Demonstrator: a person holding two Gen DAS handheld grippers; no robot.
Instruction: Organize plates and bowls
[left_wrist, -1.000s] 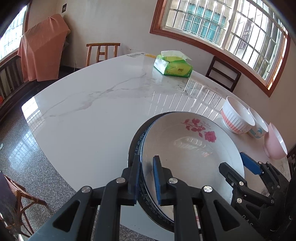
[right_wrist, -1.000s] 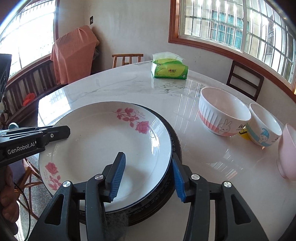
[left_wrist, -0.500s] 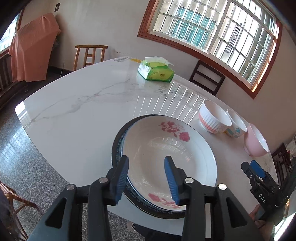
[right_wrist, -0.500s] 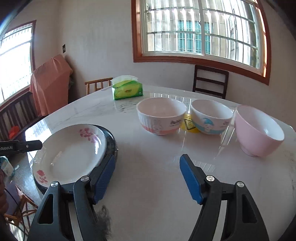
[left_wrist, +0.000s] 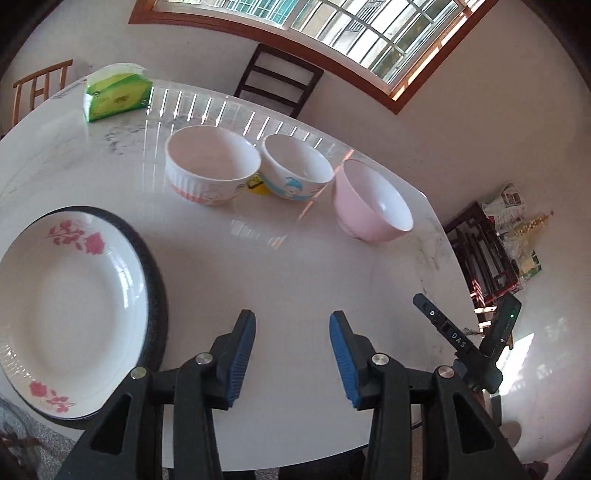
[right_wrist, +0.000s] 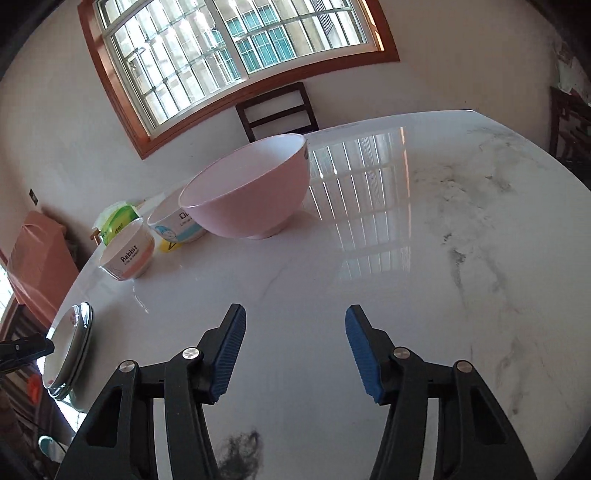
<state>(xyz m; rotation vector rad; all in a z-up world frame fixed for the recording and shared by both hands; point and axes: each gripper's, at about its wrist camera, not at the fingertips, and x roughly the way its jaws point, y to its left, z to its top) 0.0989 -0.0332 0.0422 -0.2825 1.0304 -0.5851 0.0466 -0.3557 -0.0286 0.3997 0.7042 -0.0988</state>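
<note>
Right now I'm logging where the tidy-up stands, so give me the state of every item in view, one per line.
left gripper: open, holding nothing
right gripper: open, holding nothing
rose plate: stacked on the dark-rimmed plate
dark-rimmed plate: on the table, under the rose plate
rabbit bowl: upright, empty
blue-print bowl: upright, empty
pink bowl: upright, empty, unstacked
tissue pack: open, tissue sticking out

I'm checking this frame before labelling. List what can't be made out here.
- Dark plate under the rose plate, left wrist view: only its rim shows, so its pattern is covered.
- Plate stack, right wrist view: edge-on, top face unreadable.
- Yellow item between the rabbit bowl and blue-print bowl: mostly hidden by them.
- Right tongs, left wrist view: only one finger visible.
</note>
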